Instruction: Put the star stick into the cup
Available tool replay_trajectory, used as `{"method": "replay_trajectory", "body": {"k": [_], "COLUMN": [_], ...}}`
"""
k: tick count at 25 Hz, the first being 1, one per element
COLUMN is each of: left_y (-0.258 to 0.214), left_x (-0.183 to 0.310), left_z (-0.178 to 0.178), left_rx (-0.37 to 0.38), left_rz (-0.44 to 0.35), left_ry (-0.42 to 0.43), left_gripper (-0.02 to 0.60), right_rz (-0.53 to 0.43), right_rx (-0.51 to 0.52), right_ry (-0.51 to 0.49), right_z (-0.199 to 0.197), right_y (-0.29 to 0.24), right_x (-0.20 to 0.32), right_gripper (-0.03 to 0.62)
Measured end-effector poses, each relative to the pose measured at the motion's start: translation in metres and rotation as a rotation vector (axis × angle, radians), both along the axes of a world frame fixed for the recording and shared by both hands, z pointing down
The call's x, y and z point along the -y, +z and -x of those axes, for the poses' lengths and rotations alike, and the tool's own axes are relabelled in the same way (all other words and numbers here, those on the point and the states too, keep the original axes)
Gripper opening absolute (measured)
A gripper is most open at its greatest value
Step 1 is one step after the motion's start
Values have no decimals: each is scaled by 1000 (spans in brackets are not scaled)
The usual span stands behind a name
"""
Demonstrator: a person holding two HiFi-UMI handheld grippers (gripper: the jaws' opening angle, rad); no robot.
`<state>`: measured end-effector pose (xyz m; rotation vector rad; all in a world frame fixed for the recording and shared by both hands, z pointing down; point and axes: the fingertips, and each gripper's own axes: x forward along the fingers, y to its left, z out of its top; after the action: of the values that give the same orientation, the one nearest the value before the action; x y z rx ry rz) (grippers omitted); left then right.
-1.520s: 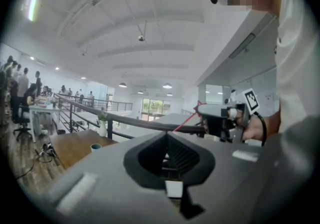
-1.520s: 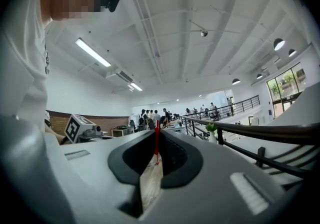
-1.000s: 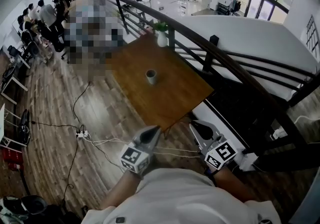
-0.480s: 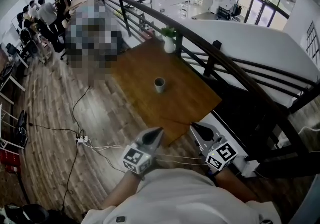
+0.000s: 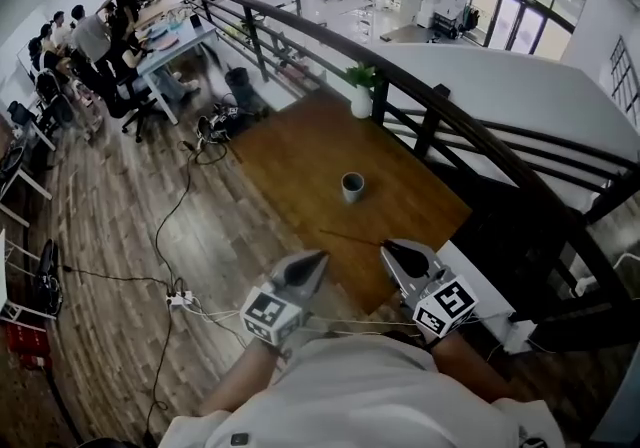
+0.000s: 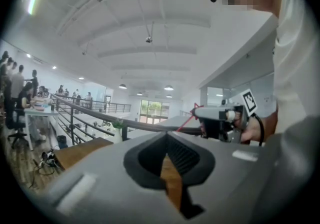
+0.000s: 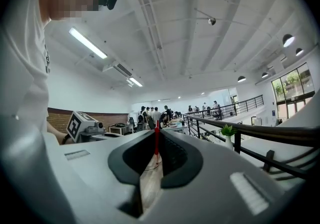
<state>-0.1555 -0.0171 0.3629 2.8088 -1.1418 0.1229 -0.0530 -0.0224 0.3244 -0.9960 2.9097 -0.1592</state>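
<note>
Cup (image 5: 352,186) nearer, star stick (image 5: 350,237) now visible

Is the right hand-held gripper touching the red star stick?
Touching. The right gripper view shows the right hand-held gripper with its jaws closed on the star stick, pinching its red shaft between them.

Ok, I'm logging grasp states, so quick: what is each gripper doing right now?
Left gripper: jaws shut, empty.
Right gripper: jaws shut on the star stick.
</note>
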Motion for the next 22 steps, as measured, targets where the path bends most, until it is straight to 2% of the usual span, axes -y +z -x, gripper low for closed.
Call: {"method": "replay_trajectory", "body": {"k": [6, 11, 17, 22], "left_y": [6, 10, 5, 11], "left_x": [26, 43, 70, 98], "left_z": [26, 33, 29, 4], "left_rx": [-9, -23, -20, -10], "left_rz": [13, 39, 35, 36], "left_ry": [15, -32, -94, -121], "left_gripper": [3, 3, 3, 3], "right_rz": [21, 27, 3, 3], "right_rx": [-1, 9, 20, 18], "right_ry": [49, 70, 51, -3], "right_z": [11, -4, -24, -39], "right_y": [5, 6, -9, -4], "right_x": [27, 57, 103, 136], "right_gripper": [25, 25, 25, 25]}}
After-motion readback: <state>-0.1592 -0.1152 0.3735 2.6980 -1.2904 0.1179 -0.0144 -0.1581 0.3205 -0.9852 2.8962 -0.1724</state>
